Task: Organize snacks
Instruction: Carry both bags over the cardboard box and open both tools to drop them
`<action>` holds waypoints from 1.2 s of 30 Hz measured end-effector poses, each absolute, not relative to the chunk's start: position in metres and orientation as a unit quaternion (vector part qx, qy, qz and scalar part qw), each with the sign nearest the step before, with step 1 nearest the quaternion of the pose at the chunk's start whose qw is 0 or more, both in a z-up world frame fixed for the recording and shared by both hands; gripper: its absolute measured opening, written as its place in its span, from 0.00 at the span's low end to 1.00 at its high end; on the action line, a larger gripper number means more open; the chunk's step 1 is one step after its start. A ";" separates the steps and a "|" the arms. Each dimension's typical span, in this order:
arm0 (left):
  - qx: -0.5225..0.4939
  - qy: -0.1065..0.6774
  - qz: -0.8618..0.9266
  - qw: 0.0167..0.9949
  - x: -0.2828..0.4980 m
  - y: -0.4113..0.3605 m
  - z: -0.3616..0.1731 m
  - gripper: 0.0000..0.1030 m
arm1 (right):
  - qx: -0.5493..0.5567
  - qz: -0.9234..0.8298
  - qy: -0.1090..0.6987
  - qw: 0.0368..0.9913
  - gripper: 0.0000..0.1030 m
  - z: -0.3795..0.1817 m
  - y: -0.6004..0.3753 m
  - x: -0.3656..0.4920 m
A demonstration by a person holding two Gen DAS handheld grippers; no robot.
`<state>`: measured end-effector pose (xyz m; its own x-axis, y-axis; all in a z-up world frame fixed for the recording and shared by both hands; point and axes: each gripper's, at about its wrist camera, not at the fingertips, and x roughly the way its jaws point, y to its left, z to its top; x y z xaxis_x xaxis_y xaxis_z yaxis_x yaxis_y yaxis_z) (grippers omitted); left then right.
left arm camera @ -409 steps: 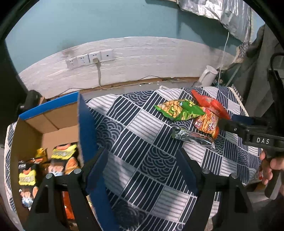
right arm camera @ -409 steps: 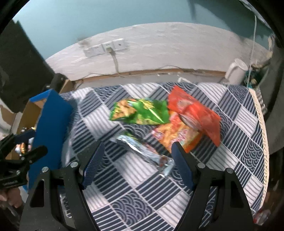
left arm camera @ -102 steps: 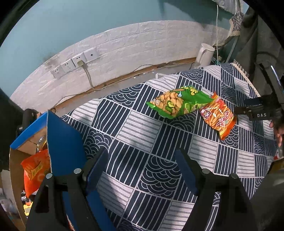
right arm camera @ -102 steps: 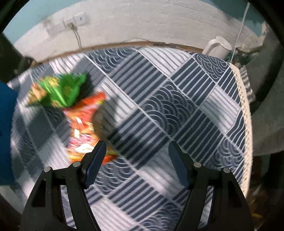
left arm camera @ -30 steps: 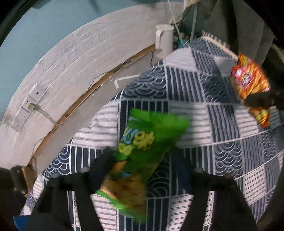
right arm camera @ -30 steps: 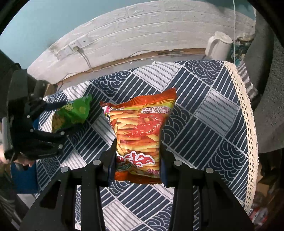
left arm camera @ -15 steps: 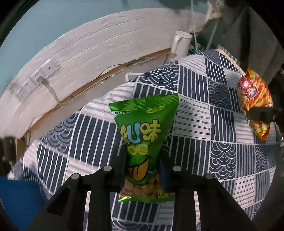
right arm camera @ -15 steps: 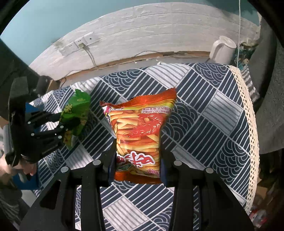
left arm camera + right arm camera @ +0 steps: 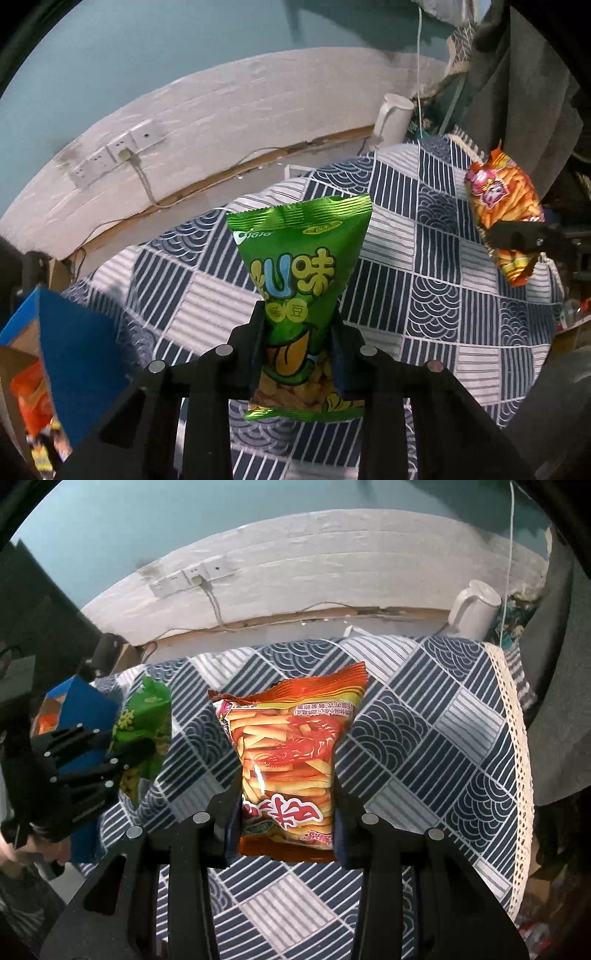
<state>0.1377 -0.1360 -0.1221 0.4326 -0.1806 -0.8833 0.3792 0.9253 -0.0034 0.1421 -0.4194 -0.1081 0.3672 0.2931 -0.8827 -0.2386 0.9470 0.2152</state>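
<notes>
Green snack bag hanging pinched in left gripper; right gripper clamping orange snack bag, both lifted above patterned tablecloth.

- Navy-and-white patterned tablecloth over the table, lace trim along the right edge.
- White kettle just past the far right corner.
- White socket strip on the pale brick wall, one grey cable plugged in.
- Teal wall above.

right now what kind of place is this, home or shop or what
Probably a room in a home: a table under a patterned tablecloth, wall sockets with a cable plugged in, a white kettle by the wall.
</notes>
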 end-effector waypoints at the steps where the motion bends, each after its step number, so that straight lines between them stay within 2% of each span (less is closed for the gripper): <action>1: 0.095 0.505 -0.164 0.842 0.135 -0.132 -0.118 0.29 | 0.023 0.165 0.536 0.828 0.37 -0.104 -0.415 0.140; 13: 0.058 0.484 -0.115 0.865 0.090 -0.070 -0.071 0.29 | 0.002 0.206 0.497 0.843 0.37 -0.058 -0.369 0.114; 26: 0.046 0.441 -0.091 0.892 0.052 -0.021 -0.020 0.29 | -0.020 0.239 0.474 0.847 0.37 -0.032 -0.318 0.098; 36: 0.018 0.437 -0.055 0.897 0.046 0.028 -0.011 0.29 | -0.044 0.276 0.464 0.840 0.37 -0.020 -0.259 0.095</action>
